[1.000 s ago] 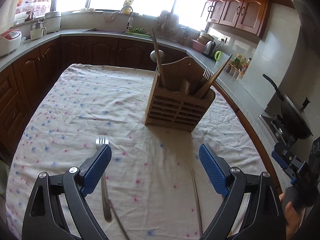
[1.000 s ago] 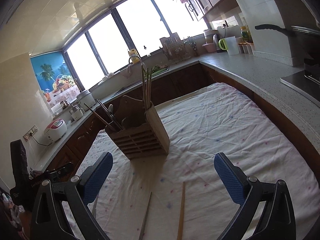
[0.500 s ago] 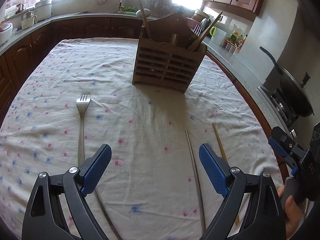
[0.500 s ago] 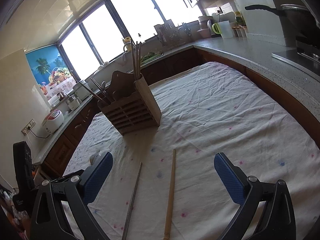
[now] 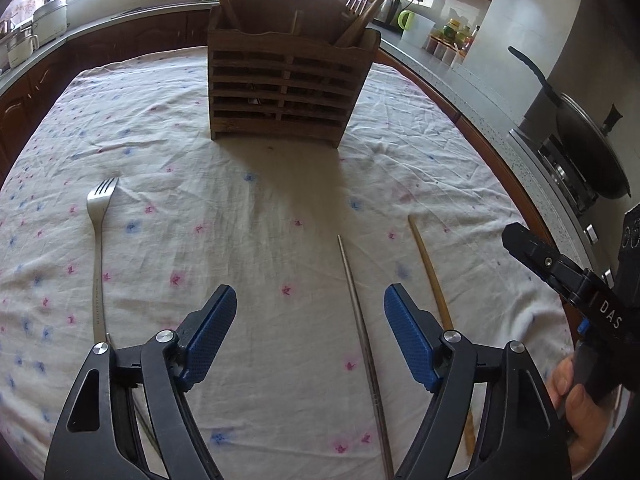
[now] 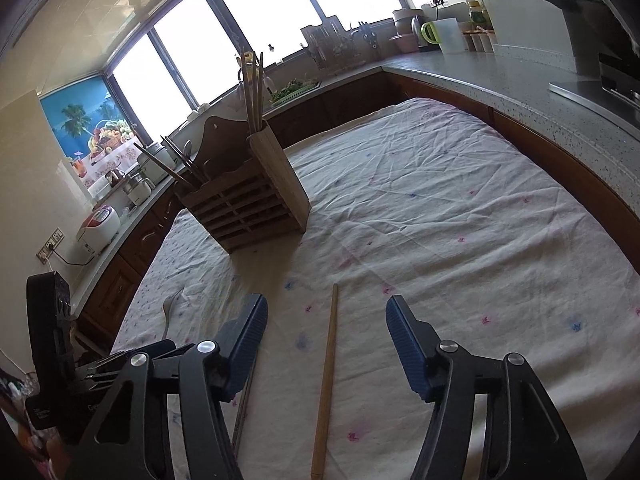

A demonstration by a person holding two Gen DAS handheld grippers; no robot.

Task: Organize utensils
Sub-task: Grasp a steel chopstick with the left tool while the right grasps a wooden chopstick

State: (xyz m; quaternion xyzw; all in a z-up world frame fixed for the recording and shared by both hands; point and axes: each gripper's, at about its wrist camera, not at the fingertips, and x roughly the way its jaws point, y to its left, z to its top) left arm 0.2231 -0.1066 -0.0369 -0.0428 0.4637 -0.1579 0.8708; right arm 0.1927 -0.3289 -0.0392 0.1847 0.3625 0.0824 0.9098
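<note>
my right gripper (image 6: pixel 326 344) closing astride wooden chopstick (image 6: pixel 325 380), nothing pinched; left gripper (image 5: pixel 310 326) closing, empty. risk: thin chopstick rolls, slips grip.

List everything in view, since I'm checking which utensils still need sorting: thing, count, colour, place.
fork: 1, silver, flat on the cloth, left side
metal chopstick: 1, grey, on the cloth between the left gripper's closing jaws, untouched
wooden chopstick: 1, tan, on the cloth between the right gripper's closing jaws, untouched
utensil holder: 1, brown wood, far middle of table, holding chopsticks and forks
tablecloth: 1, white with pink and blue flecks
wok: 1, black, on the stove
left gripper: black, blue pads
right gripper: black, blue pads
</note>
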